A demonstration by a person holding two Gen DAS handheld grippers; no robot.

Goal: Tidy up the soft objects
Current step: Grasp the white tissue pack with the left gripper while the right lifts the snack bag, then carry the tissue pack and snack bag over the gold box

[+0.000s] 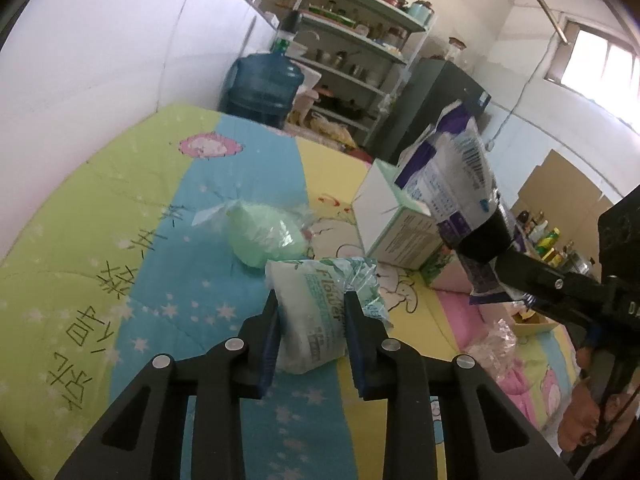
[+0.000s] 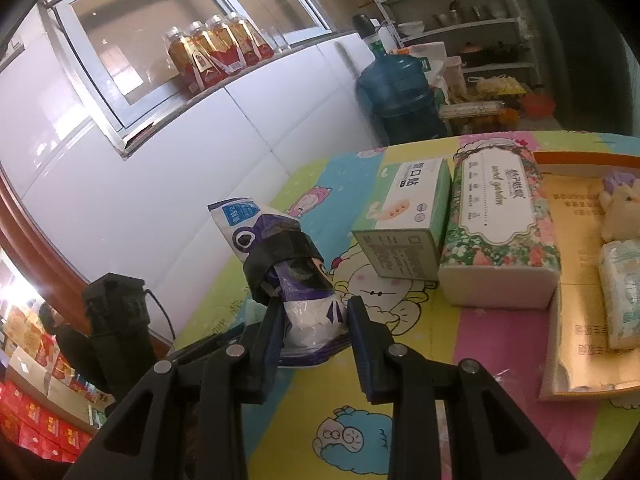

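The landmark is the blue water jug, which stands on the floor against a white panelled wall. Just beside the jug is a metal shelving rack loaded with kitchenware. Beyond the rack stands a dark refrigerator. Well apart from the jug, a high window admits daylight. Above the jug, an aluminium-framed sliding window has bottles of amber liquid on its sill.

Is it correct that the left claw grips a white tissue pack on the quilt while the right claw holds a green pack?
Not quite. The right claw holds a purple and white pack, not green, as the right wrist view shows. The left claw does grip the white tissue pack on the quilt.
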